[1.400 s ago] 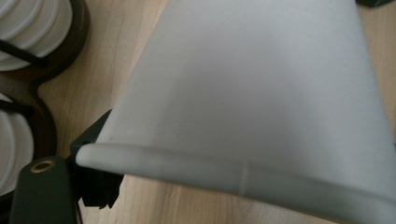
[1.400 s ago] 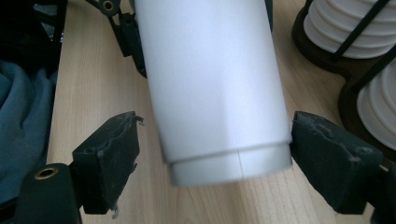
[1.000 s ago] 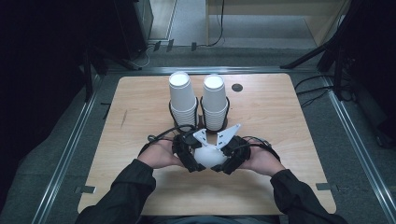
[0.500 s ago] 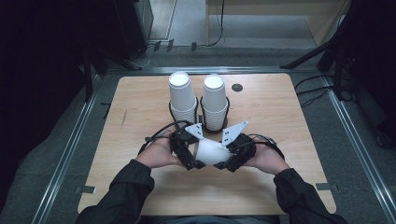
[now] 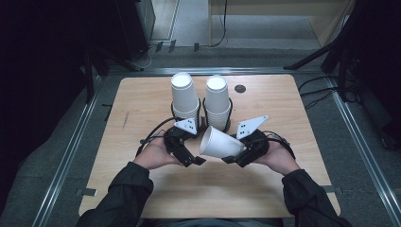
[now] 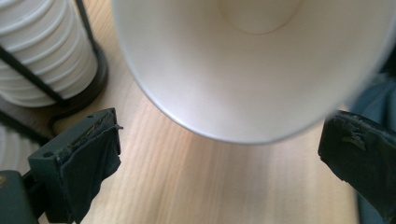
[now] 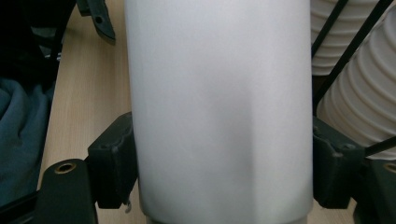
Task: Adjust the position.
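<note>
A white paper cup (image 5: 218,142) lies sideways in the air above the table, mouth toward the left. My right gripper (image 5: 236,156) is shut on the cup's body (image 7: 219,116), a jaw pressed on each side. My left gripper (image 5: 191,153) is open just left of the cup's mouth. Its jaws stand wide apart, and the cup's rim (image 6: 224,130) hangs between and beyond them without touching.
Two tall stacks of white cups (image 5: 183,94) (image 5: 217,97) stand in black wire holders at the table's far middle, just behind the grippers. A small dark hole (image 5: 240,88) marks the wooden tabletop (image 5: 142,104). The person's dark sleeves come in from the bottom edge.
The two grippers have drawn apart. The left one has let go and moved left; the right one has moved right with the cup, whose open mouth now shows.
</note>
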